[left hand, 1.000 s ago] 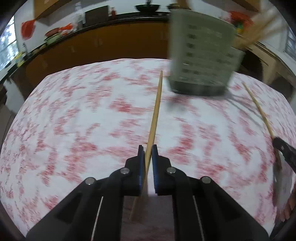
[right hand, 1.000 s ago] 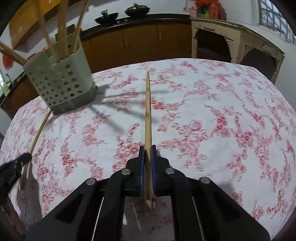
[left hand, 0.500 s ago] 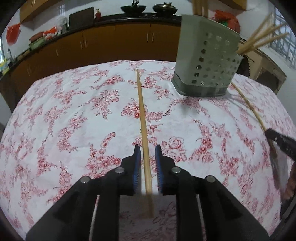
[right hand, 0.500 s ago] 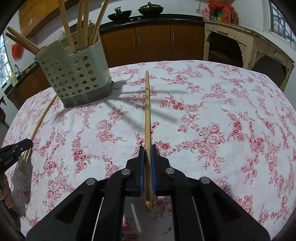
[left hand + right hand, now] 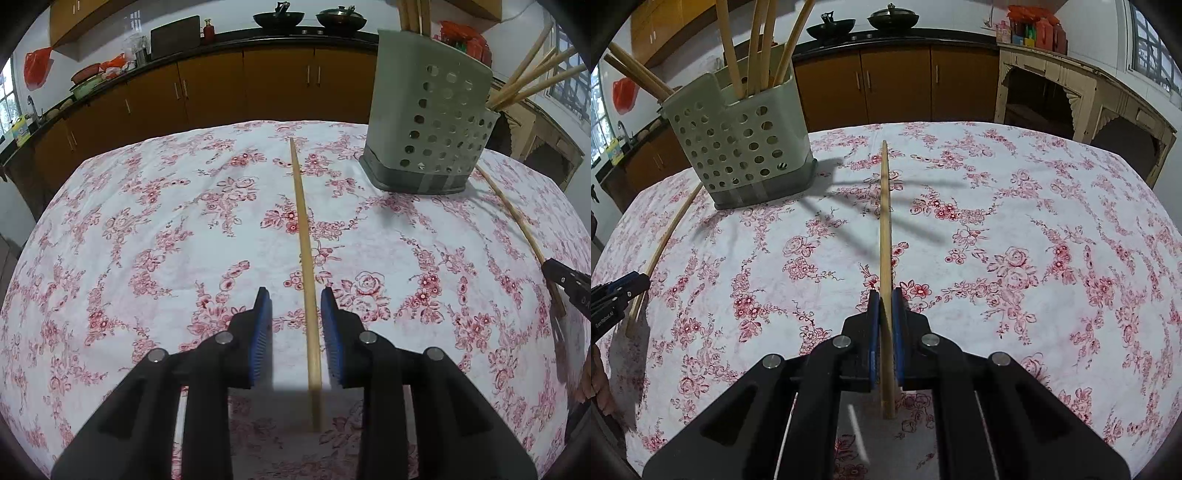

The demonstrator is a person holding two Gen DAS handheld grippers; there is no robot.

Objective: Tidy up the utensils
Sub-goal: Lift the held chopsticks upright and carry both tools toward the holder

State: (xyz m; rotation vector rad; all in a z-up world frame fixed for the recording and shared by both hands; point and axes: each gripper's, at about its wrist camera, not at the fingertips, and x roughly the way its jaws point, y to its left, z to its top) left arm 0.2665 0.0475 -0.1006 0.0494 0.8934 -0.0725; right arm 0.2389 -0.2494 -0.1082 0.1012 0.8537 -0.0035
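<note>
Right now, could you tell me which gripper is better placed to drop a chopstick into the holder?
Right. The right gripper is clamped on its chopstick; the left gripper stands open around its chopstick.

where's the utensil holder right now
The utensil holder stands on the floral tablecloth, upper right in the left wrist view, upper left in the right wrist view, just beyond both chopsticks.

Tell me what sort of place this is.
Most likely a home kitchen with a dining table. Wooden cabinets run under a dark counter, two woks sit on it, and a perforated utensil holder full of chopsticks stands on a floral tablecloth.
</note>
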